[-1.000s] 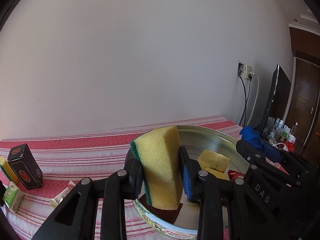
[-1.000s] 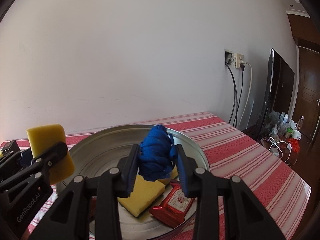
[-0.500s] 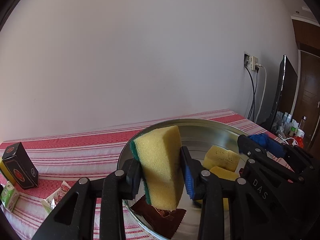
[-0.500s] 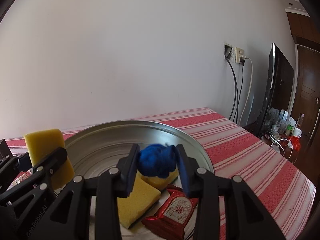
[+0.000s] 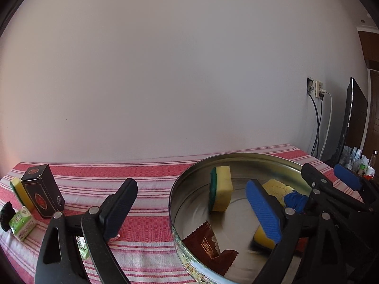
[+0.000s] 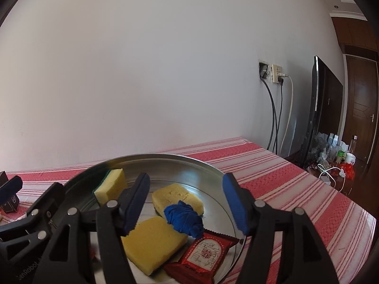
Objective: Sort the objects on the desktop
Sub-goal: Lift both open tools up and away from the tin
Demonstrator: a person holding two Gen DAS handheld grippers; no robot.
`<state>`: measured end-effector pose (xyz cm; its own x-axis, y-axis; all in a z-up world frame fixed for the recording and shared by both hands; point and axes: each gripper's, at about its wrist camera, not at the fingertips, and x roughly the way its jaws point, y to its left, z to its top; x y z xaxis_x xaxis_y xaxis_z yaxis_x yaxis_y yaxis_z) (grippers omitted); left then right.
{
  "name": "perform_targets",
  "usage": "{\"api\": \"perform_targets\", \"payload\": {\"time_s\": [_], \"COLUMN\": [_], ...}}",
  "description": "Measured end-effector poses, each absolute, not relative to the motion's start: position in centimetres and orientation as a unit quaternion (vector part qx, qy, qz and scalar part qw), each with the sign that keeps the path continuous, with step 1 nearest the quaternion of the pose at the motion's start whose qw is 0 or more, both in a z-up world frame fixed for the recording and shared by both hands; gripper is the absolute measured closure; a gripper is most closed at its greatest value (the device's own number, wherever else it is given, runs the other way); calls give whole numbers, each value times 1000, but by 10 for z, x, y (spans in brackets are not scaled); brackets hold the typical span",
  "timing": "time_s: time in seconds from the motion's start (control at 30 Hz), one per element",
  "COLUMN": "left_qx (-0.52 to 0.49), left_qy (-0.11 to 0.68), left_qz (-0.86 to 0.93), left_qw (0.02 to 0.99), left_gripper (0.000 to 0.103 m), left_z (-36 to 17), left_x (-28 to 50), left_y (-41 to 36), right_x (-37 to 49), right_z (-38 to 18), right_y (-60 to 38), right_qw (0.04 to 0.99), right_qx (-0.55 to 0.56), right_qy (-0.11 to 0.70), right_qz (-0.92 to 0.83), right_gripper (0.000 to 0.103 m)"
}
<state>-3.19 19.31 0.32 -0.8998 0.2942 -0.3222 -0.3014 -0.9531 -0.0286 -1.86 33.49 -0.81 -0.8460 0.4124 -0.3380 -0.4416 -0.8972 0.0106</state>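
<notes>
My left gripper (image 5: 190, 209) hangs over the near-left rim of a round metal tin (image 5: 176, 189), its jaws opening wide with nothing pressed between them. A yellow sponge with a green back (image 5: 220, 191) stands free on its edge inside the tin, beyond the pads. My right gripper (image 6: 186, 204) is over the tin too, jaws opening. A knotted blue cloth (image 6: 183, 217) lies below them on two plain yellow sponges (image 6: 154, 241), touching neither pad. A red packet (image 6: 203, 253) and a brown packet (image 5: 209, 243) lie in the tin as well.
On the red striped tablecloth (image 5: 146, 184) left of the tin stand a black box (image 5: 42, 194), a small green carton (image 5: 22, 222) and another sponge (image 5: 17, 189). A wall runs along the table's far edge. A dark screen (image 6: 317, 118) and cables (image 6: 274, 118) stand at the right.
Both grippers went from shut to open. The green-backed sponge left the left jaws and stands in the tin. The blue cloth dropped from the right jaws onto the yellow sponges.
</notes>
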Motion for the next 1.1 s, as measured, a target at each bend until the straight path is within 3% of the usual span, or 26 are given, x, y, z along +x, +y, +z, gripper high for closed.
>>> {"api": "perform_targets", "payload": {"time_s": [1.1], "left_qx": [-147], "left_qy": [1], "left_qz": [981], "left_qw": [127], "left_gripper": [9], "left_z": [-3], "left_x": [-15], "left_y": [169], "right_x": [-5], "right_z": [-10], "right_y": [301], "right_qw": [218], "right_qx": [-153], "right_qy": [24], "right_qz": [964], "right_gripper": [28]}}
